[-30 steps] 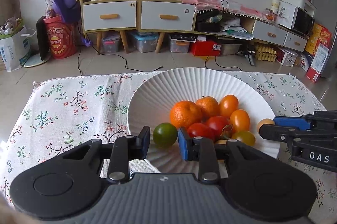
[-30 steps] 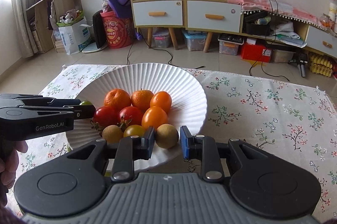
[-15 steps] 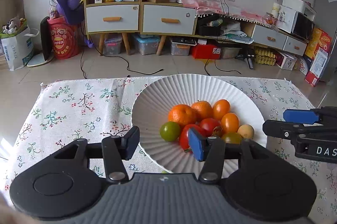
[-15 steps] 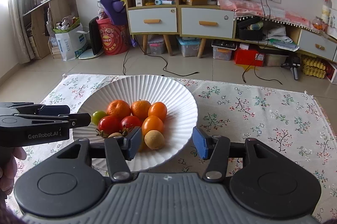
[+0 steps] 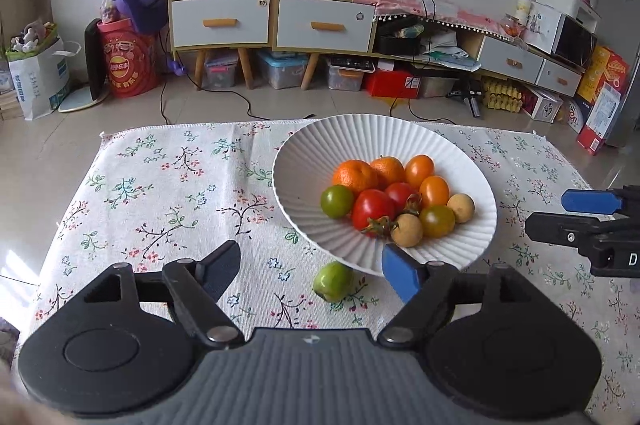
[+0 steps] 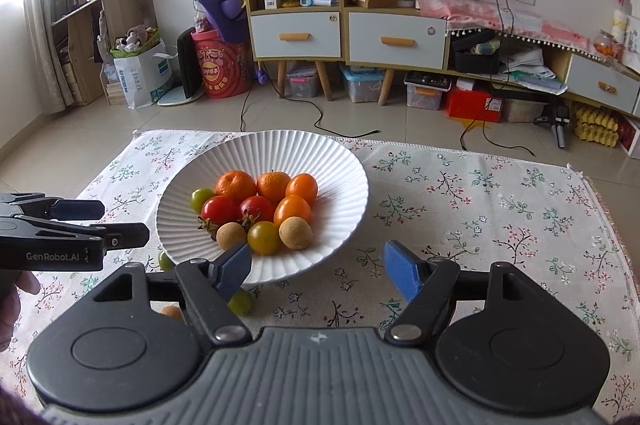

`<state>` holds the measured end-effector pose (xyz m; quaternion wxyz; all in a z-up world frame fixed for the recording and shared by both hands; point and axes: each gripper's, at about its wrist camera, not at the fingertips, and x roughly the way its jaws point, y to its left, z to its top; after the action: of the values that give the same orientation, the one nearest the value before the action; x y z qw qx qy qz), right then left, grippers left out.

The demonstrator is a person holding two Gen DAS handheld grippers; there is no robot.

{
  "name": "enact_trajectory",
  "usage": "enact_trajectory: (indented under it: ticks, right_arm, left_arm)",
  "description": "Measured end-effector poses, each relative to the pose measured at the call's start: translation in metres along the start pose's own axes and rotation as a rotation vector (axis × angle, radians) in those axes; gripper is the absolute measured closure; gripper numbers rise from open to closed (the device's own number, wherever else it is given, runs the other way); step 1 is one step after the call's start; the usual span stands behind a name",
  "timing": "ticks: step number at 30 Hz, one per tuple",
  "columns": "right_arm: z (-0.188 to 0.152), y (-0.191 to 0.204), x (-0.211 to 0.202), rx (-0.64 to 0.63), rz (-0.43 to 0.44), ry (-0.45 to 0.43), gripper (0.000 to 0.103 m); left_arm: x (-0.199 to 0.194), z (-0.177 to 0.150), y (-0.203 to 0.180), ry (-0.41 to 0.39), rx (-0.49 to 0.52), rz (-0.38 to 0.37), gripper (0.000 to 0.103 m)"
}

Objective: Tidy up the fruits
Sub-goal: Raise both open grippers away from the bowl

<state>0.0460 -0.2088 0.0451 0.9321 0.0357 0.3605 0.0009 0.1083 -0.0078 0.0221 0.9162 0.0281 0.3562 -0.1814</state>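
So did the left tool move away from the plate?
Yes. The left tool pulled back toward the near edge of the cloth; the plate now lies ahead of its open fingers.

Beside the ribbed white plate (image 6: 344,161), my finger (image 6: 232,271) half-hides a green fruit (image 6: 240,303); small tan fruit (image 6: 171,312) mostly hidden.

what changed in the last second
Both grippers opened and pulled back: the left gripper let go of a green tomato, the right gripper a longan. Both fruits lie in the plate, which hasn't moved.
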Motion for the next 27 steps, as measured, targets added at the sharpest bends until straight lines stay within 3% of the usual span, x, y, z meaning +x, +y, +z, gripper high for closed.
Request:
enact_trajectory:
  ticks: [10, 15, 27]
  right_arm:
    - [-0.017, 0.012, -0.011, -0.033, 0.057, 0.02, 0.018]
    - [-0.024, 0.02, -0.012, -0.06, 0.07, 0.032, 0.014]
    - [-0.043, 0.029, -0.003, -0.08, 0.065, 0.074, 0.009]
  left_arm:
    - [-0.012, -0.025, -0.002, 0.036, 0.08, -0.013, 0.015]
    - [-0.018, -0.035, -0.002, 0.029, 0.099, -0.02, 0.006]
    - [-0.008, -0.06, 0.002, 0.096, 0.102, -0.032, 0.004]
